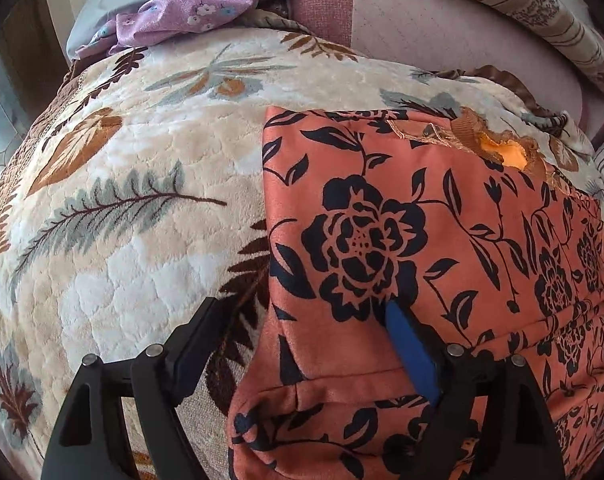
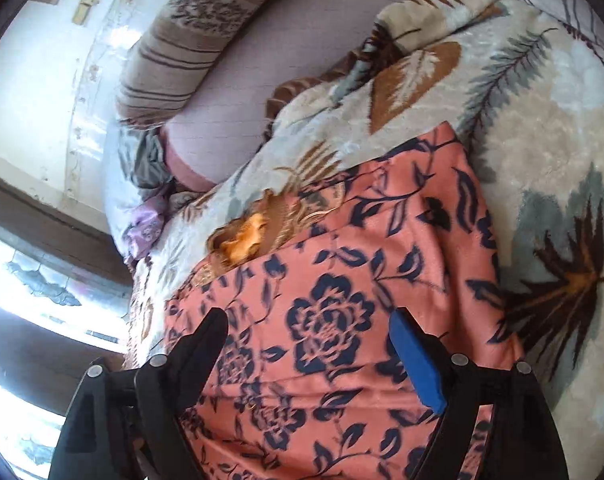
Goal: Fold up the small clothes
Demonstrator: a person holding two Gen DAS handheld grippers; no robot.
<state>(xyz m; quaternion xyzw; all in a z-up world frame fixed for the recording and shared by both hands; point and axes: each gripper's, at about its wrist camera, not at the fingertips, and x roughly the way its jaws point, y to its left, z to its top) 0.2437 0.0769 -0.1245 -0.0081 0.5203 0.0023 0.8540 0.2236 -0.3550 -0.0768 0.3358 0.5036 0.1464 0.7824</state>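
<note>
Lying flat on a cream plush blanket with a printed leaf pattern [image 1: 134, 152], a small orange garment of smooth cloth with dark navy flowers and leaves [image 1: 454, 216] is seen folded into a roughly rectangular shape. Its left edge is straight and its surface is mostly smooth, with one seam line across the lower part. At the far corner a frilled golden-brown collar with a yellow lining [image 1: 502, 148] is exposed. The blanket is spread on a bed, and a lilac flowered cloth [image 1: 190, 12] is lying behind it, well apart from the garment.

The left gripper [image 1: 306, 320] is held spread wide over the near left edge of the garment; its blue-padded finger is above the cloth and the other is above the blanket, and nothing is pinched. The right gripper [image 2: 306, 328] is also spread wide above the garment, with no cloth caught between its fingers.
</note>
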